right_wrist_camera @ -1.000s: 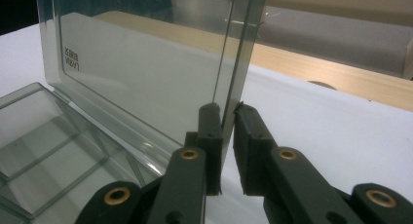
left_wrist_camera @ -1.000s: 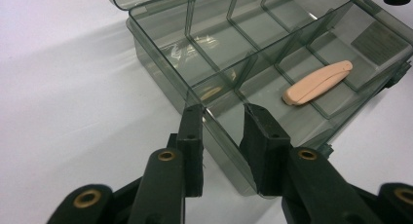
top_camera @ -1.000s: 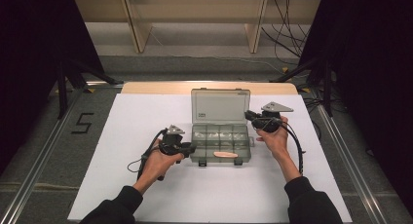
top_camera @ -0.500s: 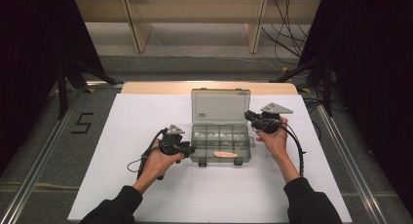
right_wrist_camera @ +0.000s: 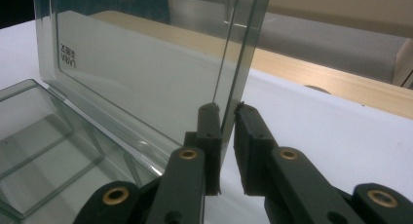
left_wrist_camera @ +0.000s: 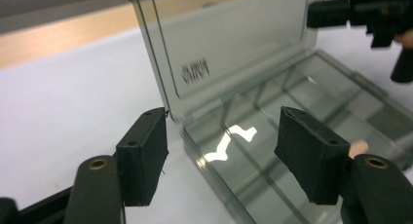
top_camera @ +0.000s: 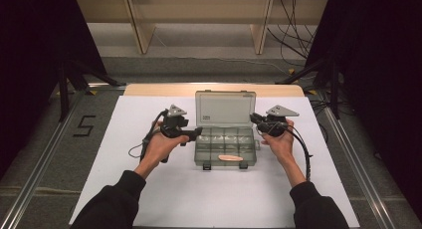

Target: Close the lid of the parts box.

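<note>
The clear plastic compartment box (top_camera: 225,139) sits mid-surface (top_camera: 149,199), its long axis running left to right, its lid (top_camera: 225,108) standing upright at the far edge. The right tool (right_wrist_camera: 226,112) pinches the lid's right edge between nearly closed jaws, holding it up. The left tool (left_wrist_camera: 221,160) hangs just above the box's left end, jaws having just been opening and now spread wide with nothing between them. A pale, oblong piece (top_camera: 230,158) lies in a front compartment, right of and nearer the person than the left tool. The lid bears small printed lettering (right_wrist_camera: 67,57), too blurred to read. A "5" (top_camera: 84,125) is marked on the floor at left.
</note>
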{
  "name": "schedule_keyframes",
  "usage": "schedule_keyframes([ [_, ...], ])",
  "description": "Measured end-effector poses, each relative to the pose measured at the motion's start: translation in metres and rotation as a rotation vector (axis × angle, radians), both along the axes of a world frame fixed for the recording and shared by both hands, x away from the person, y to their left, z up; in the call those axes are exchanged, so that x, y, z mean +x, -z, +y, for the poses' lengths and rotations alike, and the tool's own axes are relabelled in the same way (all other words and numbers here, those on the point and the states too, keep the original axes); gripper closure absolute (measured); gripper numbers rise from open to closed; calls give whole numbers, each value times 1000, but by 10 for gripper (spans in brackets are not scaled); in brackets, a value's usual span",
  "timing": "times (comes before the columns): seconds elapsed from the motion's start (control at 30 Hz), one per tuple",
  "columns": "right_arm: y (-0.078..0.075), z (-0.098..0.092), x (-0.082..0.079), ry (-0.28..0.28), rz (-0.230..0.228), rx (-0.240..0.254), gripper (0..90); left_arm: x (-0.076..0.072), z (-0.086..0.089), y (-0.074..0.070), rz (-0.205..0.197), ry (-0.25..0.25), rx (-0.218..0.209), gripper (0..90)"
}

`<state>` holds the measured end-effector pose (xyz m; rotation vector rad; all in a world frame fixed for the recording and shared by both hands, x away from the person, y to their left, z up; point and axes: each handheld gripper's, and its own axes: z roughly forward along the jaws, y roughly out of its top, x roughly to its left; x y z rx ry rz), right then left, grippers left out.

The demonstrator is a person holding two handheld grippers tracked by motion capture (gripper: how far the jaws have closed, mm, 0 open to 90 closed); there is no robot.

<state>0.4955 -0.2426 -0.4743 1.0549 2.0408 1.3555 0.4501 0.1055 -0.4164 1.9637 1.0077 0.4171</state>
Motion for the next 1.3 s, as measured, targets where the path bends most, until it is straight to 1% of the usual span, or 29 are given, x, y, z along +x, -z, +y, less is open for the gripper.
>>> schedule_keyframes([
  [0.03,0,0,0,0,0,0,817,3,-1,-4,-7,-12,-10,350],
  [0.07,0,0,0,0,1,0,817,6,-1,-9,-12,-17,-5,350],
  [0.13,0,0,0,0,1,0,817,12,-2,-16,-17,-21,-15,350],
  [0.17,0,0,0,0,-2,-2,817,15,-3,-19,-24,-26,-11,350],
  [0.23,0,0,0,0,0,-2,817,21,-4,-24,-31,-37,-8,350],
  [0.27,0,-1,1,-1,-21,-12,816,23,-5,-27,-36,-44,-12,350],
  [0.4,-1,-1,0,4,-19,-22,816,36,-7,-36,-48,-53,-19,368],
  [0.43,-1,-1,0,4,-20,-23,816,39,-7,-39,-51,-57,-17,399],
  [0.47,-1,-1,0,4,-20,-23,816,42,-8,-42,-62,-61,-30,399],
  [0.5,-1,-1,0,4,-17,-22,816,45,-8,-46,-68,-65,-25,414],
  [0.53,-1,-1,0,3,-17,-23,815,48,-9,-48,-75,-62,-28,472],
  [0.57,-1,-1,0,3,-17,-23,815,50,-9,-51,-80,-66,-20,472],
  [0.6,-1,-1,0,1,-15,-26,815,53,-9,-52,-93,-64,-17,505],
  [0.63,-1,-1,0,0,-16,-29,815,54,-11,-54,-90,-79,-21,590],
  [0.67,-1,-1,0,3,-16,-30,814,56,-11,-56,-100,-86,-9,628],
  [0.7,-1,-1,0,-2,-17,-29,814,59,-11,-58,-105,-87,-9,668],
  [0.73,-1,-1,0,-2,-17,-29,814,61,-11,-59,-108,-90,-7,668],
  [0.83,-1,-1,0,0,-15,-33,814,69,-12,-63,-125,-77,-5,794],
  [0.87,-1,-1,0,0,-15,-33,813,71,-12,-65,-133,-73,5,818],
  [0.9,-1,-1,0,-1,-14,-33,813,73,-13,-65,-139,-76,-1,840],
  [0.93,-1,-1,0,-2,-14,-33,813,75,-14,-66,-141,-74,5,869],
  [0.97,-1,-1,0,-2,-14,-33,813,77,-16,-66,-138,-75,-1,869],
  [1.03,-1,-1,0,-1,-15,-33,813,81,-18,-66,-144,-74,14,887],
  [1.1,-1,-1,0,-1,-16,-34,813,84,-19,-66,-139,-80,21,897],
  [1.17,-1,-1,0,-3,-15,-33,813,88,-20,-64,-132,-93,18,899],
  [1.2,-1,-1,0,3,-14,-40,813,90,-19,-64,-127,-84,45,899],
  [1.23,-1,-1,0,3,-14,-40,813,92,-21,-63,-128,-96,25,899],
  [1.27,-2,-1,-1,4,-9,-47,813,94,-21,-63,-118,-92,46,900],
  [1.3,-2,-1,-1,4,-9,-48,812,96,-21,-62,-118,-98,35,899],
])
